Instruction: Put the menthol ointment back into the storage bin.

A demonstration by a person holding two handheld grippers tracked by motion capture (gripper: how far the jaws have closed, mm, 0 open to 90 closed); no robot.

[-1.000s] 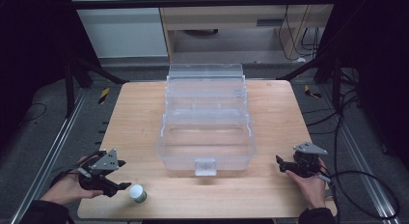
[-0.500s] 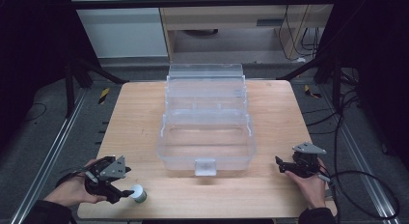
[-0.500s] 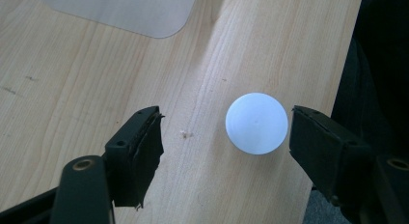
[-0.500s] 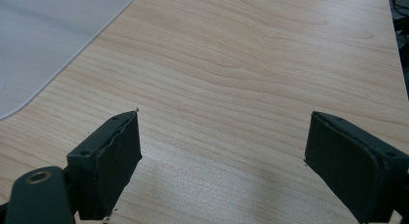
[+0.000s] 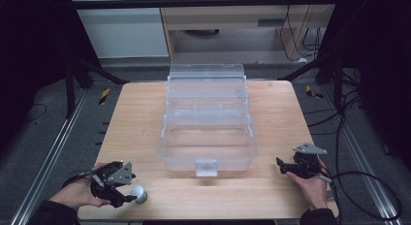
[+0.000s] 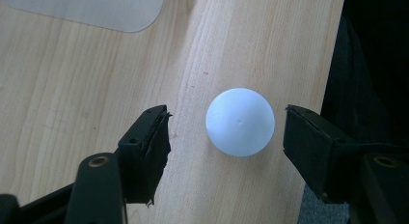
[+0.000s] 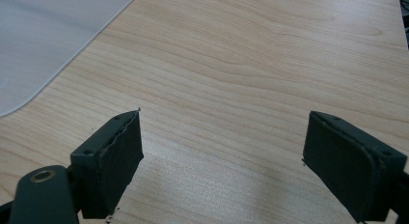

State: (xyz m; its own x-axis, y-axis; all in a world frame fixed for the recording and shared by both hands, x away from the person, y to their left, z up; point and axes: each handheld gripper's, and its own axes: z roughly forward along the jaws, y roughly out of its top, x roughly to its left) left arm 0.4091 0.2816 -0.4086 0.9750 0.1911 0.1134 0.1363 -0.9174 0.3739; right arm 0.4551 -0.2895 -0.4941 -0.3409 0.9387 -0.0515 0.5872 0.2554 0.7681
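Note:
A small white ball [image 5: 138,192] lies on the wooden table [image 5: 135,118] near its front left edge. My left gripper [image 5: 130,192] lies low at the table, and the ball [image 6: 240,121] sits between its two jaws. In the left gripper view [image 6: 226,123] a narrow gap shows on each side of the ball, so the pads do not press on it; the jaws have just been closing. My right gripper [image 5: 281,165] rests at the front right of the table. It stands open [image 7: 222,137] over bare wood with nothing between its fingers.
A clear plastic stepped box [image 5: 208,154] with a front latch [image 5: 206,167] stands in the middle of the table between both hands. Its corner [image 7: 43,35] lies left of the right gripper. The table's front edge runs just beside the ball.
My left gripper has slid right and toward the front edge until its jaws straddle the ball, and the jaws have narrowed. The right gripper and the box have stayed put.

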